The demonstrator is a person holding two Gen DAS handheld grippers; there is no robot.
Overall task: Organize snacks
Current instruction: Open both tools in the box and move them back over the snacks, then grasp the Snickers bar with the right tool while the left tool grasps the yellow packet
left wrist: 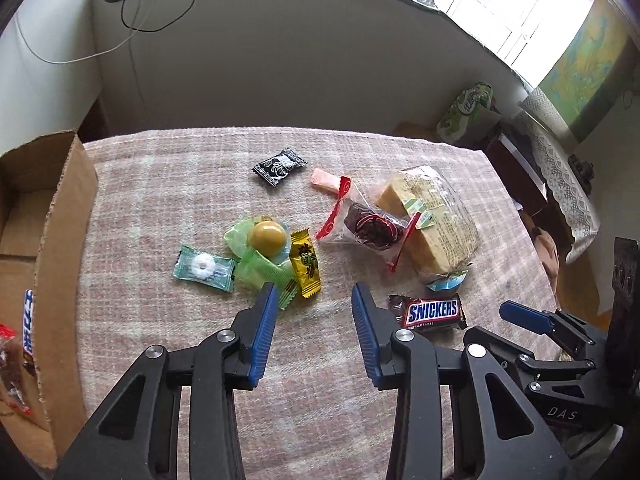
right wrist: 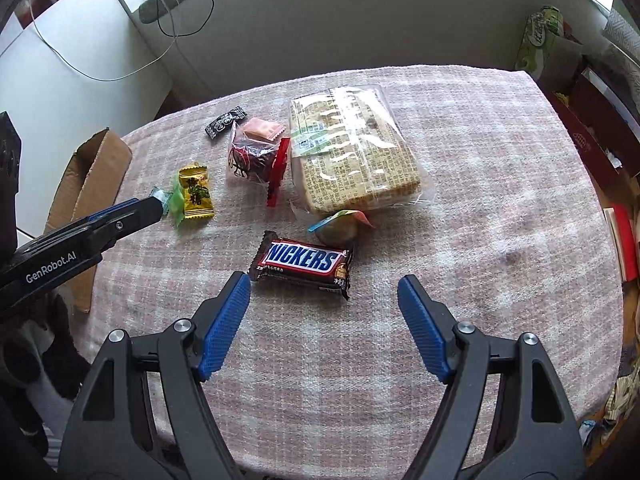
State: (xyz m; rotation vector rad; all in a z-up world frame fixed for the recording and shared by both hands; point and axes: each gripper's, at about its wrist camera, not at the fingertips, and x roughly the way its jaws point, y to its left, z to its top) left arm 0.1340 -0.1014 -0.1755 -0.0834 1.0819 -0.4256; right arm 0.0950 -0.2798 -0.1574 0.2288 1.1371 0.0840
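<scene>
Snacks lie on a pink checked cloth (left wrist: 168, 200). My left gripper (left wrist: 314, 294) is open and empty, just short of a green-wrapped round sweet (left wrist: 267, 237) and a yellow candy (left wrist: 306, 266). A mint candy (left wrist: 204, 268) lies to their left. My right gripper (right wrist: 324, 284) is open and empty, its left fingertip close to a Snickers bar (right wrist: 304, 264), which also shows in the left wrist view (left wrist: 432, 312). A large clear-wrapped cake pack (right wrist: 352, 148), a red-trimmed dark cake (right wrist: 256, 156) and a black candy (right wrist: 225, 122) lie beyond.
An open cardboard box (left wrist: 60, 240) stands at the table's left edge with a Snickers and another packet inside; it also shows in the right wrist view (right wrist: 92, 176). A small blue-lidded jelly cup (right wrist: 340, 228) sits behind the Snickers bar. Cluttered shelves stand past the table's right edge.
</scene>
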